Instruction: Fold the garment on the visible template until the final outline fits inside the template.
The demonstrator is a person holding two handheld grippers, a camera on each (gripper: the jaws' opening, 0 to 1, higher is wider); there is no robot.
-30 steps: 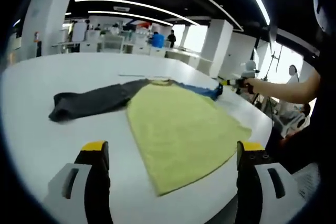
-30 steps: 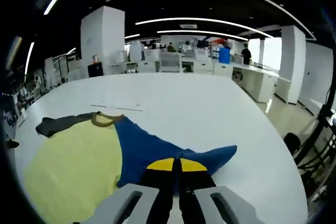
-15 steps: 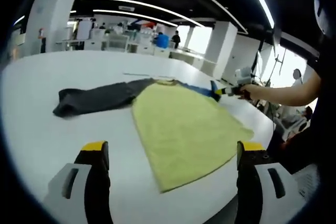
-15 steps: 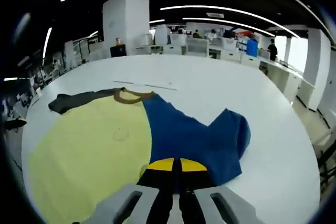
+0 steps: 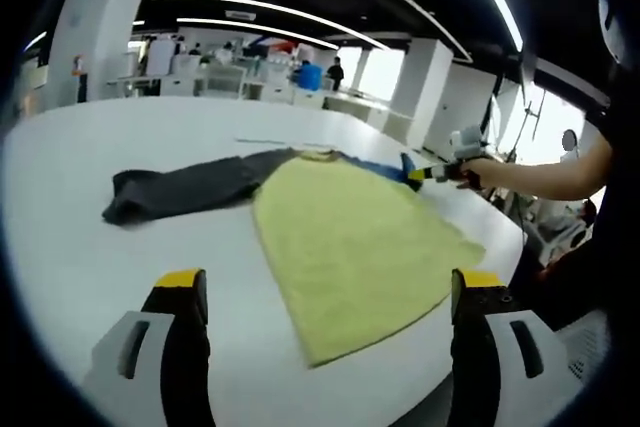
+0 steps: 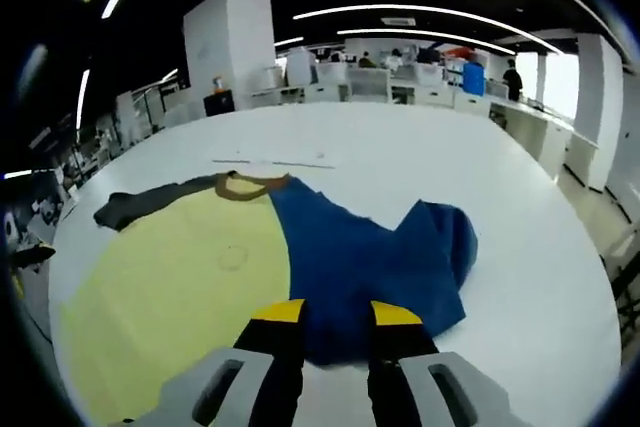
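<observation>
Right gripper (image 6: 335, 319): jaws, shut on the blue sleeve (image 6: 432, 247) half a second ago, now stand slightly parted with nothing between them; the sleeve lies folded inward over the blue side. Left gripper (image 5: 328, 292): jaws wide, holding nothing, unchanged. One garment (image 6: 200, 277) lies flat on the white counter (image 6: 400, 157), beyond both grippers: yellow body, blue right side, dark grey left sleeve (image 5: 180, 187) stretched outward. In the left gripper view, the right gripper (image 5: 432, 173) sits at the garment's far edge. Template outline: cannot tell.
</observation>
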